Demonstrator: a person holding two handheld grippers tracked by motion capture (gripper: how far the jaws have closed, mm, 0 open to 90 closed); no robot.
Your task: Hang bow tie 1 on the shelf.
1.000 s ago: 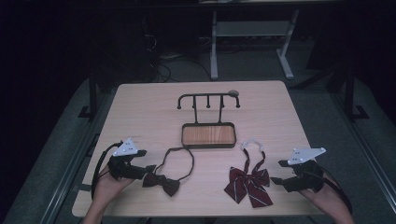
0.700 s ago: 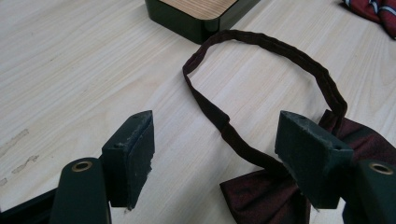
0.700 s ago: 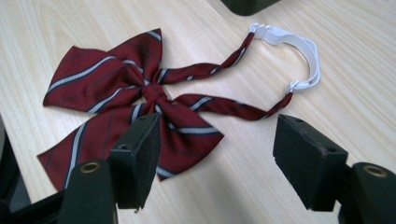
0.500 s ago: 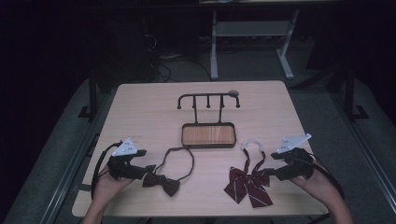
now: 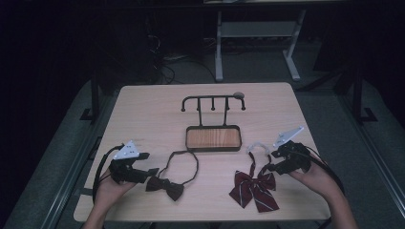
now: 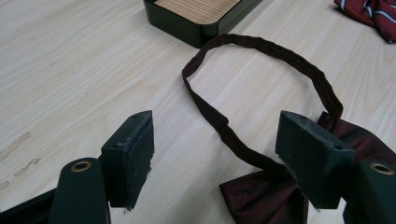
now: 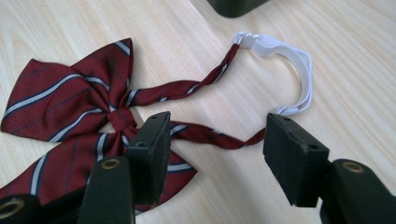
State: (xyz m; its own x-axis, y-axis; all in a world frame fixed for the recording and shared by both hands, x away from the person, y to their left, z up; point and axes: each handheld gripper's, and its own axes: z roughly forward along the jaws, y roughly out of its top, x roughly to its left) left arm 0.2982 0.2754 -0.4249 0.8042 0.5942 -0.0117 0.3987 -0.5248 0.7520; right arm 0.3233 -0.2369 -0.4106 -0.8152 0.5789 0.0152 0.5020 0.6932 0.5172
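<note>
On the near part of the pale wooden table (image 5: 143,114) lie the two items we have in hand. Item one: a dark brown fabric bow tie with a closed neck loop (image 5: 167,185), near left, just beside our left tongs (image 6: 219,161), whose jaws stand apart with the strap running between them, nothing clamped. Item two: a maroon bow tie with pale stripes and a white elastic neck band (image 5: 253,188), near right; our right tongs (image 7: 215,149) also stand apart, low over its striped strap beside the knot, not yet closed on it.

Handling, as we judge it: both ties are light, soft and limp, and will sag and swing once lifted. The strap is the sensible hold on each, close to the knot for control; the white elastic looks stretchy and may slip.

Beyond them, at mid-table: a black tray with a wood-grain base (image 5: 213,138), and behind it a black metal rack with hanging pegs (image 5: 213,102).

Room: bare table lies between ties and tray and out to both sides. The near table edge runs close under both bows, so we would move them away from it.
</note>
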